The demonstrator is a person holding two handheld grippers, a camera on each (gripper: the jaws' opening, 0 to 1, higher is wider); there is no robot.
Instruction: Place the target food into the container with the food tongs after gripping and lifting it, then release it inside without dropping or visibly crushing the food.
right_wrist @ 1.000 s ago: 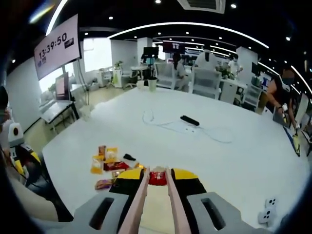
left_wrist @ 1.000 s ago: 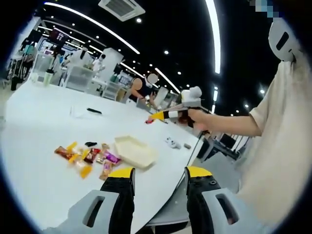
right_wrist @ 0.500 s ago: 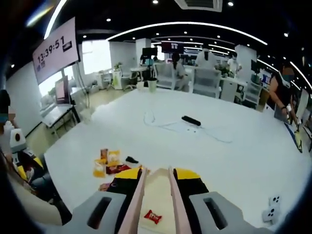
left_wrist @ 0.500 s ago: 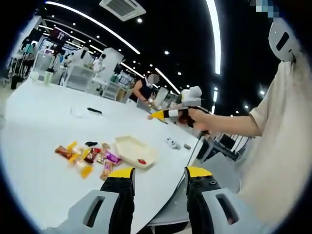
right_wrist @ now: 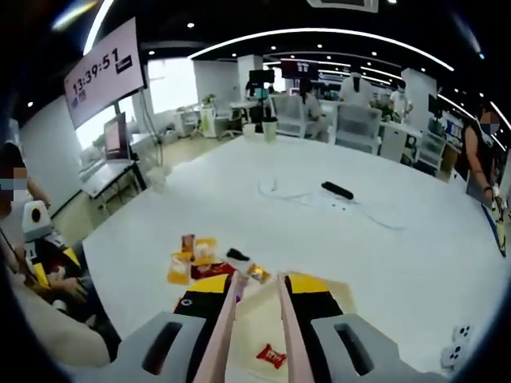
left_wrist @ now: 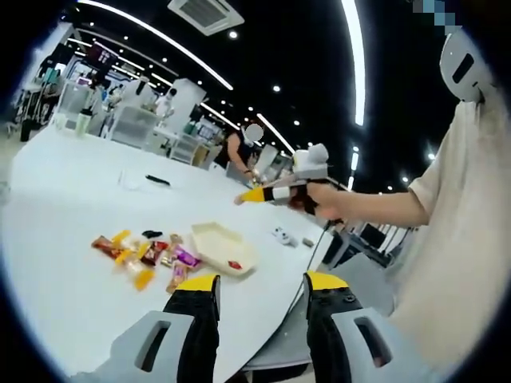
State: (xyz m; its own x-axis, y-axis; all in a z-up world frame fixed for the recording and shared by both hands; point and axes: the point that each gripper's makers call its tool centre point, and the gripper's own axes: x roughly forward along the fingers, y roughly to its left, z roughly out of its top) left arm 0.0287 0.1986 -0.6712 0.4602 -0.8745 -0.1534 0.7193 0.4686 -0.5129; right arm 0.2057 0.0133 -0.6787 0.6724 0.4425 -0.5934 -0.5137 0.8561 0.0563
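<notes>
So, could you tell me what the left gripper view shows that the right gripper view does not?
The left gripper view alone shows the right gripper from outside, held in the person's hand high above the table, and its own empty, parted jaws. The right gripper view alone shows the pink food tongs running forward between its jaws, a wall screen with a clock, and a black object with a cable farther along the table. Both show the cream container holding a red wrapped food, and the pile of wrapped snacks beside it.

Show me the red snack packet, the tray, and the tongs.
red snack packet (right_wrist: 271, 356): right gripper view, middle of the wrapper.
tray (left_wrist: 209, 238): left gripper view, bare floor of it.
tongs (right_wrist: 221, 329): right gripper view, the left pink arm.
</notes>
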